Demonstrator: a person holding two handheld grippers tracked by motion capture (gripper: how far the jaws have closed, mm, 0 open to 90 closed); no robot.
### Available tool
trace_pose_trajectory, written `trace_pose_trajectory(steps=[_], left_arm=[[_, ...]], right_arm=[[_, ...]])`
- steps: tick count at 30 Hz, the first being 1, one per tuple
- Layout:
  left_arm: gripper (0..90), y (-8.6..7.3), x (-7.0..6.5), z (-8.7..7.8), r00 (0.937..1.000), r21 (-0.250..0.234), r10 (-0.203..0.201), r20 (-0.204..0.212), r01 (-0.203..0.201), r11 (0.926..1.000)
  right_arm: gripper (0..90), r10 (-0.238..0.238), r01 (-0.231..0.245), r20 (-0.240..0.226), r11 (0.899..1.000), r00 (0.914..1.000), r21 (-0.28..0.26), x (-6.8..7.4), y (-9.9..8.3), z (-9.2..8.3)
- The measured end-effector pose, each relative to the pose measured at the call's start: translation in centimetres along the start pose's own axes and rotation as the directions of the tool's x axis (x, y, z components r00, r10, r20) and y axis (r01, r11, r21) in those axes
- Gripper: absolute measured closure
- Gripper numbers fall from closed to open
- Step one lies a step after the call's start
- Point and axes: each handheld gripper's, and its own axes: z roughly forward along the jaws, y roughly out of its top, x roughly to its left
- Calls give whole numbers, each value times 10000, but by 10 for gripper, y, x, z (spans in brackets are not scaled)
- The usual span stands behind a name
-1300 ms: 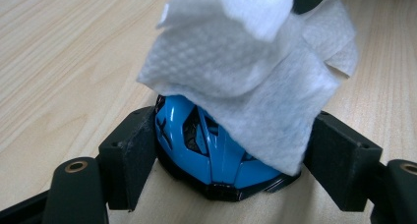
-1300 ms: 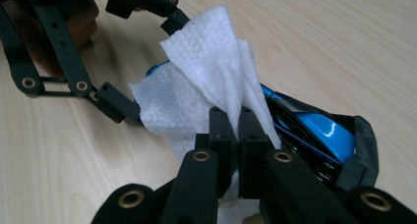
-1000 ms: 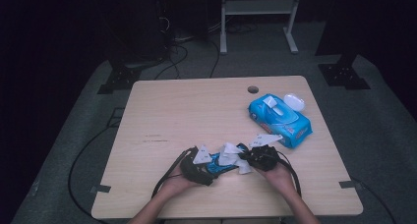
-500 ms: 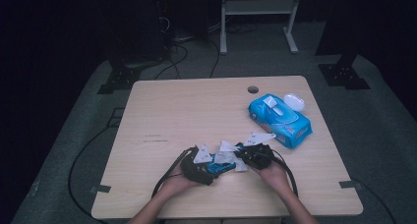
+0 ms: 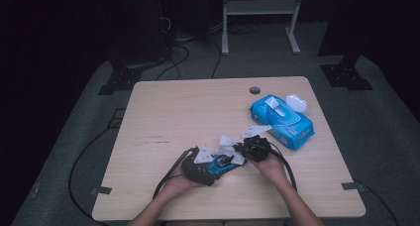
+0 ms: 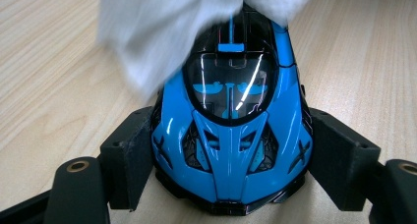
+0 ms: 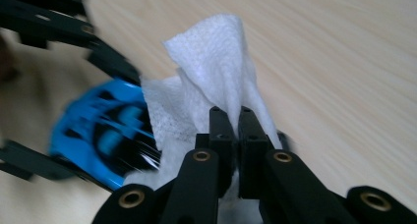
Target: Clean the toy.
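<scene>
A blue toy sports car (image 6: 231,130) sits on the table with my left gripper (image 6: 231,175) shut on its two sides, nose towards the camera. A white wipe (image 6: 162,37) lies over the car's rear roof. My right gripper (image 7: 238,121) is shut on that white wipe (image 7: 216,76), which touches the blue car (image 7: 105,130) at its left. In the high view the left gripper (image 5: 210,167), the car (image 5: 221,163), the wipe (image 5: 229,145) and the right gripper (image 5: 245,150) are close together near the table's front edge.
A blue wipes pack (image 5: 282,119) with its white lid (image 5: 296,102) flipped open lies at the right of the wooden table (image 5: 188,107). A small round hole (image 5: 254,90) is near the far edge. Cables trail from both grippers.
My right gripper has shifted a little to the left and away with the wipe, dragging it over the car. The left gripper and the car have kept still.
</scene>
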Motion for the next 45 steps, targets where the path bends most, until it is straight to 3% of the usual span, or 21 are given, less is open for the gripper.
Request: trace_pose_trajectory(steps=[3,7,9,11,12,19,20,23,27,30,31,32,36,43,44,45], left_arm=[[252,0,0,-1,10000,64,35,-3,-35,10000],[253,0,0,0,10000,18,60,-3,-60,10000],[253,0,0,0,10000,3,19,-8,-19,10000],[253,0,0,0,10000,24,58,-5,-58,10000],[253,0,0,0,10000,11,49,-2,-49,10000],[253,0,0,-1,10000,42,35,-18,-35,10000],[253,0,0,-1,10000,54,67,2,-67,10000],[253,0,0,0,10000,20,23,10,-23,10000],[253,0,0,0,10000,47,26,-22,-26,10000],[252,0,0,-1,10000,59,58,-21,-57,10000],[252,0,0,-1,10000,59,58,-21,-57,10000],[252,0,0,0,10000,23,66,-8,-66,10000],[252,0,0,0,10000,10,84,-2,-84,10000],[252,0,0,0,10000,29,37,-29,-37,10000],[252,0,0,0,10000,10,26,-28,-26,10000],[253,0,0,0,10000,7,32,-23,-32,10000]], right_arm=[[869,-305,305,-274,9995,9992,-17,12,8,12],[870,-374,380,-258,9990,9990,227,6,13,19],[870,-361,351,408,9990,9985,260,-2,10,12],[870,-445,425,619,9986,9971,328,-6,9,8],[870,9,-18,367,9997,9993,252,-13,4,1],[870,-79,86,500,9999,9987,-128,-10,-8,-23],[870,26,-20,309,9998,9995,-177,-11,-13,-32],[870,114,-116,191,9999,9998,89,-11,-20,-38],[868,51,-58,270,9996,9996,287,-10,-23,-32],[743,-197,182,455,9993,9988,334,-5,-14,-25],[743,-197,182,455,9993,9988,334,-5,-14,-25],[643,-393,382,396,9988,9984,298,-1,-10,-23],[562,-493,485,323,9985,9983,269,5,-2,-23],[578,-569,564,158,9979,9983,321,12,3,-3],[693,-425,424,32,9989,9991,181,11,4,2],[739,-484,484,1,9987,9988,162,10,4,3]])
